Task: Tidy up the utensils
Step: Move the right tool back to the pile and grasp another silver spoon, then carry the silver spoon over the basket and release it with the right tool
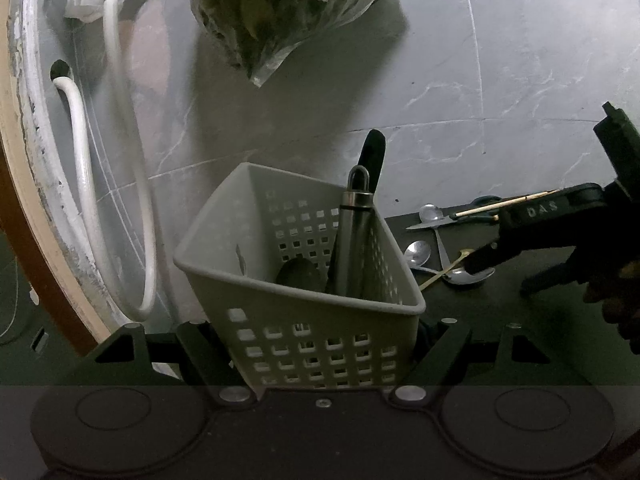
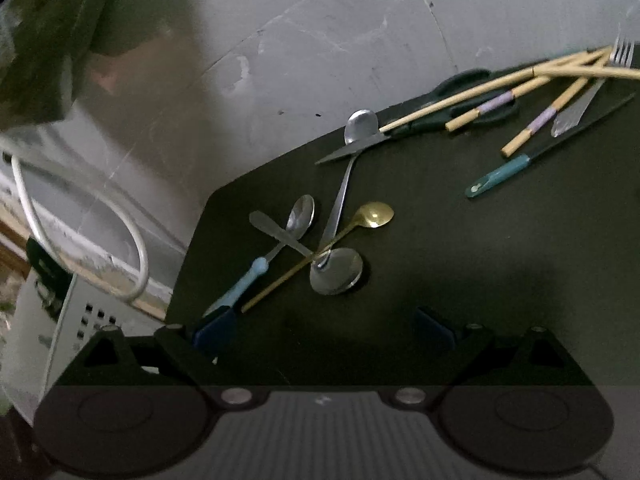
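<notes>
My left gripper is shut on a grey perforated basket, one finger on each side wall. Inside stand a steel utensil with a loop handle and a black handle. My right gripper hangs open, nothing between its fingers, just above a dark mat. Ahead of it lie crossed spoons: a large steel spoon, a gold spoon and a blue-handled one. Further back are chopsticks, scissors, a teal-handled knife and a fork.
A white hose loops down the grey tiled wall left of the basket. A plastic bag of greens hangs above it. In the left wrist view the right gripper sits over the spoons to the basket's right.
</notes>
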`<state>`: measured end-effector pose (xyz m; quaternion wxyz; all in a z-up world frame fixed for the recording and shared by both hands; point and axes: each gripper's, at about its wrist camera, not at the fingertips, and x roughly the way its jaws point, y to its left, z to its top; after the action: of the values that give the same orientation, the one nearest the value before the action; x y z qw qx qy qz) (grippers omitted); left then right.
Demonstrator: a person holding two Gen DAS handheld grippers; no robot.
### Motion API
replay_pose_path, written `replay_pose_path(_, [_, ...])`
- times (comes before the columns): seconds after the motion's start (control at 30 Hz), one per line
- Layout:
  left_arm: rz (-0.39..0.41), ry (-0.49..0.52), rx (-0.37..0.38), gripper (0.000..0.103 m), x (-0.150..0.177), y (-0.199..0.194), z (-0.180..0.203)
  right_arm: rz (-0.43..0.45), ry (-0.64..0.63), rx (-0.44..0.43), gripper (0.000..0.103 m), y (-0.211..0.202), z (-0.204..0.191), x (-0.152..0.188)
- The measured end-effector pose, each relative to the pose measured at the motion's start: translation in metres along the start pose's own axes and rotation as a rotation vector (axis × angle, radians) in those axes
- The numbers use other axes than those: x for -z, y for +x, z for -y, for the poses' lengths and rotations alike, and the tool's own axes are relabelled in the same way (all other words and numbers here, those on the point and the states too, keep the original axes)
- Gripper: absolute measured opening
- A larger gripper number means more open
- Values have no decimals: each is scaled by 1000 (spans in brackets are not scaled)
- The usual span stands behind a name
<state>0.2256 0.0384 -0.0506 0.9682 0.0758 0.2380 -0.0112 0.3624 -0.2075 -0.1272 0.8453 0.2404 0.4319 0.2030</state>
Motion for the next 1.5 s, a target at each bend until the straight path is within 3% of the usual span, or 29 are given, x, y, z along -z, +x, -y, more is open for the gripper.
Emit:
replay_pose_path(0.1, [-4,-2,-3,80,-1,1,0,13,18,-28,96,5,0,-3])
replay_pose_path(0.3, [-9,-3,-9,80,-1,1,-2,28,55,-32,71,16,-3,-10])
replay_pose_path(0.47, [-10,-5,-11,80,-1,1,-4,53,120,8,42,18,3,-12])
replay_pose_path(0.53, [-9,-4,-10,80,-1,1,-4,57,127,45,19,19,5,-12])
replay_pose_path(0.63, [-9,-1,-9,80,-1,2,-4,75,149,57,9,18,11,-11])
replay_pose_path(0.8, [-6,0,-6,80,-1,2,-6,134,154,92,3,9,15,-10])
replay_pose_path(1.07, [3,3,-4,80,1,3,-6,230,76,145,1,-21,6,-15])
replay_pose_path(1.5, [24,12,9,80,4,3,-7,284,28,244,1,-71,11,-12])
